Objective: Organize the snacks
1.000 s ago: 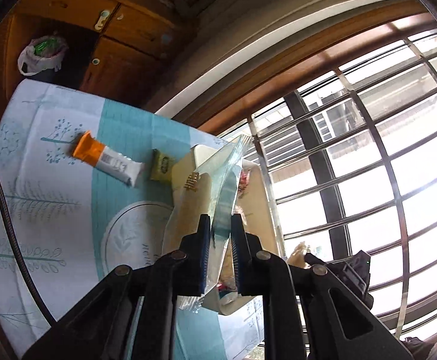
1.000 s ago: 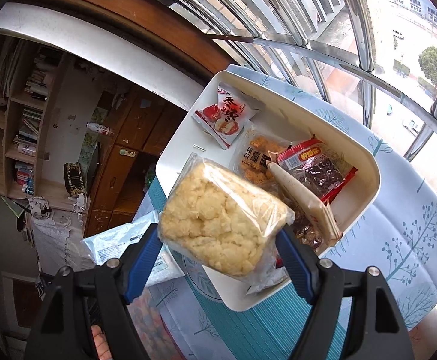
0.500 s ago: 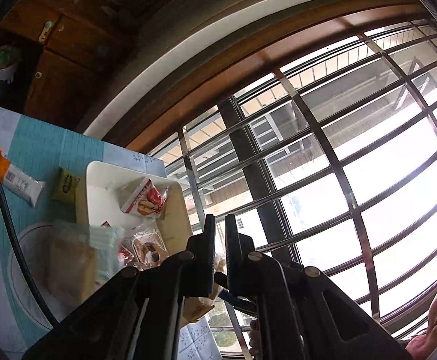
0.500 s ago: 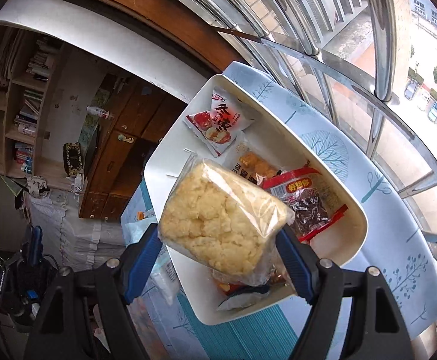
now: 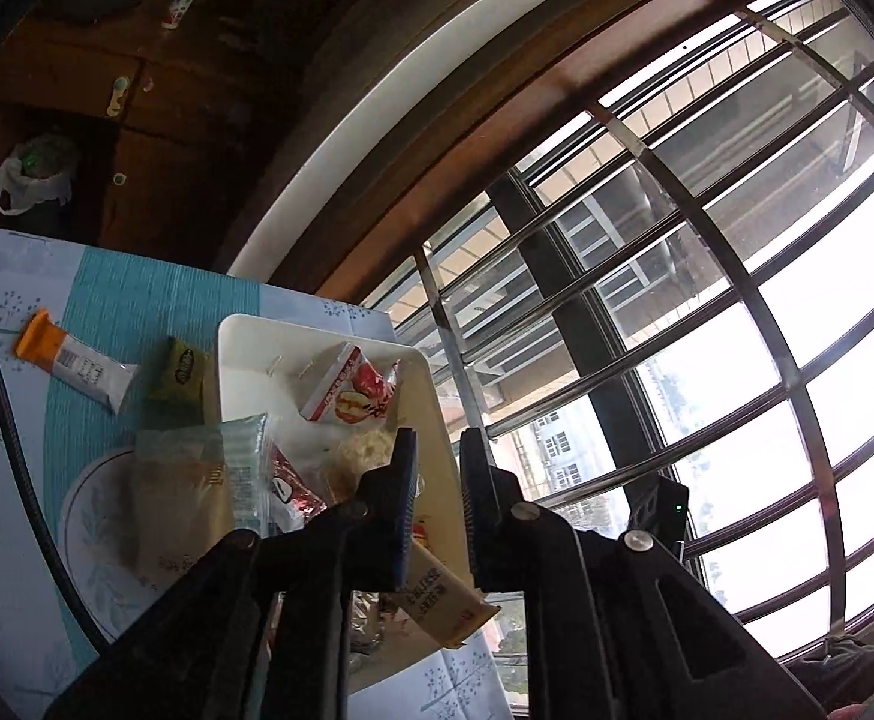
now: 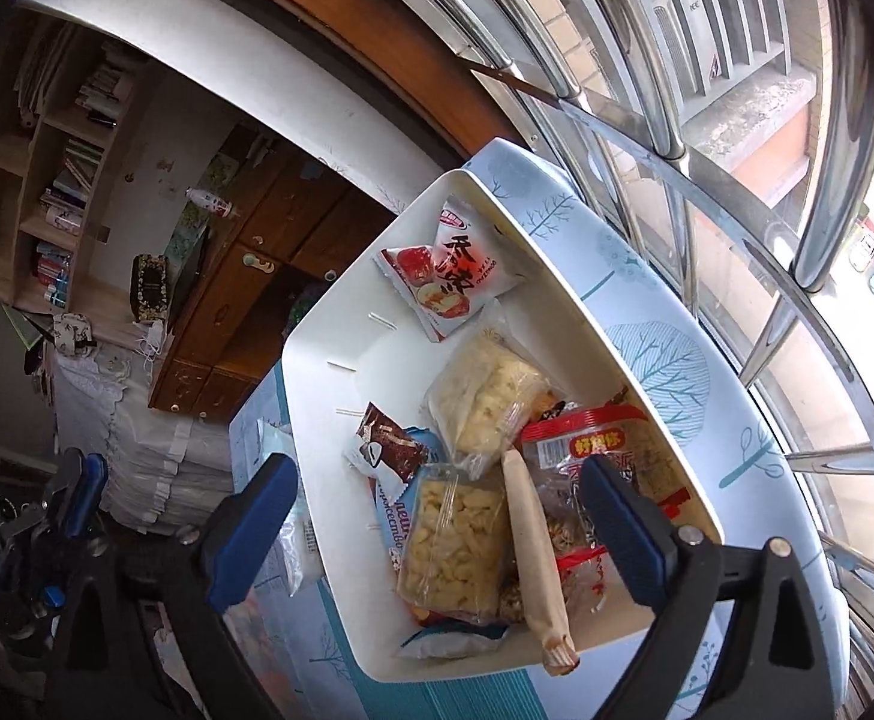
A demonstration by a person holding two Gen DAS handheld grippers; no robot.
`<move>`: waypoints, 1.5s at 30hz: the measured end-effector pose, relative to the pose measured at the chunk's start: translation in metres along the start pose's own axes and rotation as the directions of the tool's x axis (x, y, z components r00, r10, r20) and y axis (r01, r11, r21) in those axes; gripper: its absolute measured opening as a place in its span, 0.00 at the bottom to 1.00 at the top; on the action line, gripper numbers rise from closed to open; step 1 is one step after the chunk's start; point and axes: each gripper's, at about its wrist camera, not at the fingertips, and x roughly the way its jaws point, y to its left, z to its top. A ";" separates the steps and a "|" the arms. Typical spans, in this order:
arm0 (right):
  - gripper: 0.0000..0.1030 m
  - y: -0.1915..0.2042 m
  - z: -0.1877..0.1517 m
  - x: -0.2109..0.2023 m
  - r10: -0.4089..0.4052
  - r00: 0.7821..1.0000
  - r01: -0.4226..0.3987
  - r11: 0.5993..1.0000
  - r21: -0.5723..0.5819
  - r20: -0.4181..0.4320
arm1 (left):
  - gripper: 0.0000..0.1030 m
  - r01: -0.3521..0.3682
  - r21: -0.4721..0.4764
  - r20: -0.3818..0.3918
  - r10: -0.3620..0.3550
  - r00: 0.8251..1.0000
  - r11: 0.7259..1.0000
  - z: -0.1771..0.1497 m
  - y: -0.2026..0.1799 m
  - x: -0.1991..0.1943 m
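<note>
While the right gripper [image 6: 437, 480] hangs over the white tray [image 6: 317, 360], its jaws are opening wide with nothing between the pads; the crumbly pale snack bag [image 6: 484, 390] lies in the tray among the other packets, so the drop-off looks done. Left gripper [image 5: 437, 474] hovers at the tray's right rim, jaws a narrow gap and opening, holding nothing. Loose on the table left of the tray: orange-and-white bar [image 5: 74, 360], small green packet [image 5: 185, 369], clear-wrapped bag [image 5: 185, 492] on the near-left rim. Next move: likely the left gripper onto that bag, opened wider first.
</note>
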 end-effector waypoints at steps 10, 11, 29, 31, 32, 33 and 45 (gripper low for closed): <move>0.93 0.039 -0.033 -0.009 0.005 0.994 0.003 0.997 -0.077 0.107 | 0.23 -0.185 0.166 -0.017 0.191 0.982 0.968 0.001 0.022 -0.030; 0.93 0.045 -0.040 -0.009 0.008 0.993 0.001 0.997 -0.082 0.116 | 0.24 -0.195 0.184 -0.019 0.202 0.979 0.963 0.001 0.025 -0.033; 0.93 0.147 -0.180 0.001 -0.154 0.868 0.179 0.984 -0.009 0.472 | 0.44 -0.199 0.603 -0.118 0.333 0.935 0.773 0.021 0.086 -0.087; 0.93 0.152 -0.190 0.007 -0.173 0.865 0.181 0.983 0.028 0.471 | 0.52 -0.203 0.673 -0.113 0.371 0.922 0.711 0.023 0.089 -0.079; 0.93 0.154 -0.196 0.010 -0.171 0.864 0.171 0.984 0.043 0.474 | 0.54 -0.207 0.701 -0.112 0.392 0.913 0.683 0.022 0.091 -0.074; 0.93 0.156 -0.202 0.012 -0.170 0.863 0.166 0.985 0.051 0.476 | 0.55 -0.204 0.728 -0.113 0.409 0.906 0.654 0.022 0.094 -0.067; 0.88 0.155 -0.226 0.060 -0.226 0.843 0.171 0.973 0.155 0.488 | 0.63 -0.156 0.794 -0.188 0.482 0.856 0.588 0.031 0.143 0.040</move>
